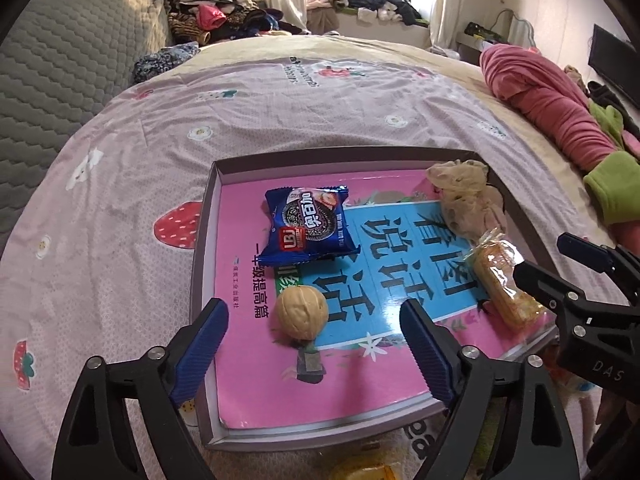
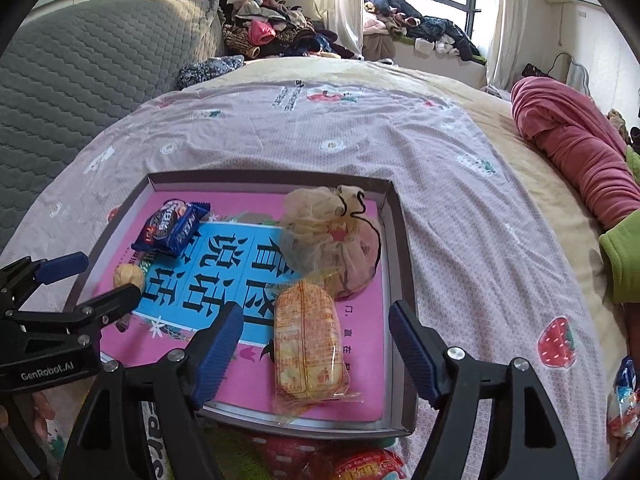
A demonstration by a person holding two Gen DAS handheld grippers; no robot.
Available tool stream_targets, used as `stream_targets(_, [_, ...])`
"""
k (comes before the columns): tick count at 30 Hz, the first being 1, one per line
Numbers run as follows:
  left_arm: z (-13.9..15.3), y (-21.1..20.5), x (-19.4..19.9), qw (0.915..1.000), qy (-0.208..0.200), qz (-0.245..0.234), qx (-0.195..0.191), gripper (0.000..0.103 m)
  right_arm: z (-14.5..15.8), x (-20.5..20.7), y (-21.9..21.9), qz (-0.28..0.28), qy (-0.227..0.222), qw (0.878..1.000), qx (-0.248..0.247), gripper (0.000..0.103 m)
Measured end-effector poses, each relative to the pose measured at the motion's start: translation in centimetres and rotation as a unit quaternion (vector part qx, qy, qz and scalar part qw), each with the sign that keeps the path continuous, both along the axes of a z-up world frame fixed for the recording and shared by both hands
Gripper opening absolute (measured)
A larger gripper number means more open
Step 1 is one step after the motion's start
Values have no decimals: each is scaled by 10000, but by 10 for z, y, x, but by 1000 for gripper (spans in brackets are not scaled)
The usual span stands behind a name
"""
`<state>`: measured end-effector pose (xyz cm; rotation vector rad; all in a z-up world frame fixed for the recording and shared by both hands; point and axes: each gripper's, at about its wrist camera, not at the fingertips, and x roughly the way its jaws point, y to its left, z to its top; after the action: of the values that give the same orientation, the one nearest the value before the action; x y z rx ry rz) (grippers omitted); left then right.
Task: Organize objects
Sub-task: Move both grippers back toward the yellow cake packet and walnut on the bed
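Observation:
A shallow grey box (image 1: 200, 272) (image 2: 402, 280) lies on the bed with a pink and blue book (image 1: 360, 280) (image 2: 224, 264) inside. On the book rest a blue cookie packet (image 1: 308, 228) (image 2: 172, 228), a walnut (image 1: 303, 312) (image 2: 128, 276), a beige drawstring pouch (image 1: 464, 196) (image 2: 332, 232) and a yellow wrapped cake (image 1: 504, 288) (image 2: 308, 348). My left gripper (image 1: 312, 352) stands open above the walnut, its pads clear of it. My right gripper (image 2: 312, 356) stands open around the cake without pressing it.
The box sits on a pink strawberry-print sheet (image 1: 280, 112). A grey quilted headboard (image 1: 60, 60) is at the left, a pink and green garment (image 1: 560, 112) at the right, clothes piles at the back. More snack packets (image 2: 368, 464) lie at the near edge.

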<state>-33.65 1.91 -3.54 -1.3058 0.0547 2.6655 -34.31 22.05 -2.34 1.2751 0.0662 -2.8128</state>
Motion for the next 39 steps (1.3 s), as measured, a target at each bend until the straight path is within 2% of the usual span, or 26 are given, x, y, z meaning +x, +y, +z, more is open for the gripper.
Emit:
stream_targets(4, [8, 2, 5, 9999, 111, 4, -95, 102, 11, 6, 0, 2, 177, 9998, -76, 77])
stream_targets(20, [48, -6, 35, 9990, 419, -24, 153, 102, 67, 46, -9, 122, 894, 9959, -47, 81])
stream_targets(26, [49, -15, 59, 9990, 400, 47, 182, 102, 85, 67, -17, 244, 1069, 9940, -40, 82])
stream_targets(34, [48, -17, 98, 9994, 336, 66, 45, 102, 80, 118, -24, 334, 1075, 9934, -209, 82])
stream_targets(39, [47, -26, 126, 9993, 238, 109, 259, 102, 72, 149, -26, 355, 903, 9947, -326, 82])
